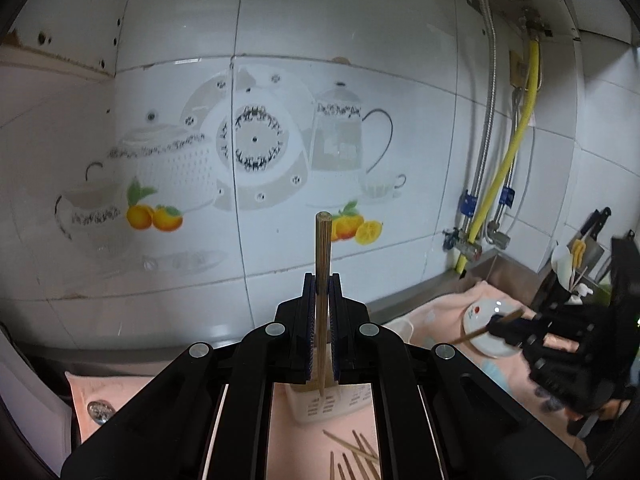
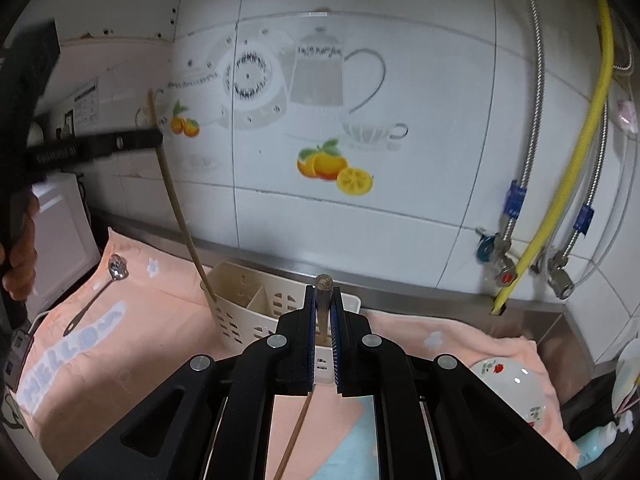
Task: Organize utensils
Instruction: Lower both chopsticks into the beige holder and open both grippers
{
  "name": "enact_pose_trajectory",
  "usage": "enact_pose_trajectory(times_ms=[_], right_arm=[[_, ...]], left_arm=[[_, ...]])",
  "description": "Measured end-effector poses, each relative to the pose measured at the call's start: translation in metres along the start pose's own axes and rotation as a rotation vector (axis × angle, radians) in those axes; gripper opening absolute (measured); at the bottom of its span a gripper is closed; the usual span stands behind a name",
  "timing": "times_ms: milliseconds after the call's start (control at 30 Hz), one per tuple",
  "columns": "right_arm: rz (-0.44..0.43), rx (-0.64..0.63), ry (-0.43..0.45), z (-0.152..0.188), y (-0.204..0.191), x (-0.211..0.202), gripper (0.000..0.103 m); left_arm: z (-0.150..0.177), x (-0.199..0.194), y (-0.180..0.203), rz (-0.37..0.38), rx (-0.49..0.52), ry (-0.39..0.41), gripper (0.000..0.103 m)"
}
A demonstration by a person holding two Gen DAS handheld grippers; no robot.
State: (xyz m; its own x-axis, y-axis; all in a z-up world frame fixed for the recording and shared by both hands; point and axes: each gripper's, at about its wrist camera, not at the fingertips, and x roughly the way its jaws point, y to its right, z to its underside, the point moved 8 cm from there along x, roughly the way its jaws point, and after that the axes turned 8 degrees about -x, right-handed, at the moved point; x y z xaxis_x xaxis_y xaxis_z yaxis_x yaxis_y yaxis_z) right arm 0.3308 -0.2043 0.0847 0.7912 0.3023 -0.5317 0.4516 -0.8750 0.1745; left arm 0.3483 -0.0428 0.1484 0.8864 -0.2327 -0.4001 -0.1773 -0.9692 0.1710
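My left gripper (image 1: 322, 280) is shut on a wooden chopstick (image 1: 322, 248) held upright; its lower tip hangs just over the white slotted utensil holder (image 1: 332, 404). In the right wrist view that chopstick (image 2: 176, 208) slants down into the holder's left compartment (image 2: 240, 292), held by the left gripper (image 2: 154, 138). My right gripper (image 2: 323, 300) is shut on another chopstick (image 2: 298, 436), in front of the holder. It also shows in the left wrist view (image 1: 502, 322). Several loose chopsticks (image 1: 360, 456) lie on the pink cloth (image 1: 288, 440).
A slotted metal spoon (image 2: 100, 292) lies on the pink cloth at left. A white floral bowl (image 2: 516, 388) sits at right. The tiled wall, a yellow hose (image 2: 568, 184) and valves stand behind. A rack with knives (image 1: 592, 256) is at far right.
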Motion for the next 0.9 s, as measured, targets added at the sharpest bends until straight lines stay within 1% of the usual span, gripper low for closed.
enact_pose_trajectory(times_ms=[200,333,433,533,633,733,767,800,833,867,900], right_arm=[[-0.002,0.002,-0.031,0.008,-0.002,0.017,0.007],[-0.003,-0.003,-0.047,0.012,-0.002,0.024,0.007],[-0.002,-0.005,-0.056,0.014,-0.002,0.028,0.007],[-0.006,-0.004,-0.059,0.016,-0.003,0.029,0.007],[-0.007,-0.004,-0.057,0.016,-0.003,0.029,0.007],[-0.005,0.0,-0.046,0.016,-0.002,0.026,0.011],[-0.002,0.001,-0.042,0.017,-0.002,0.025,0.014],[0.001,0.001,-0.038,0.017,-0.002,0.023,0.017],[0.003,0.0,-0.035,0.017,-0.002,0.021,0.02],[0.004,0.001,-0.029,0.017,-0.003,0.018,0.026],[0.005,0.0,-0.026,0.018,-0.003,0.016,0.028]], left_arm=[[-0.014,0.003,0.001,-0.001,-0.008,0.029,0.005],[-0.016,0.01,-0.001,-0.006,-0.014,0.024,0.006],[-0.007,0.024,-0.005,-0.011,-0.028,-0.008,0.006],[0.008,0.04,-0.01,-0.027,-0.036,-0.056,0.006],[0.022,0.053,-0.02,-0.045,-0.066,-0.101,0.006],[0.036,0.058,-0.025,-0.059,-0.085,-0.125,0.007],[0.04,0.058,-0.026,-0.061,-0.087,-0.127,0.007],[0.043,0.057,-0.026,-0.063,-0.092,-0.13,0.009],[0.045,0.056,-0.026,-0.066,-0.096,-0.131,0.015],[0.047,0.053,-0.026,-0.07,-0.101,-0.126,0.02],[0.048,0.049,-0.026,-0.075,-0.108,-0.118,0.032]])
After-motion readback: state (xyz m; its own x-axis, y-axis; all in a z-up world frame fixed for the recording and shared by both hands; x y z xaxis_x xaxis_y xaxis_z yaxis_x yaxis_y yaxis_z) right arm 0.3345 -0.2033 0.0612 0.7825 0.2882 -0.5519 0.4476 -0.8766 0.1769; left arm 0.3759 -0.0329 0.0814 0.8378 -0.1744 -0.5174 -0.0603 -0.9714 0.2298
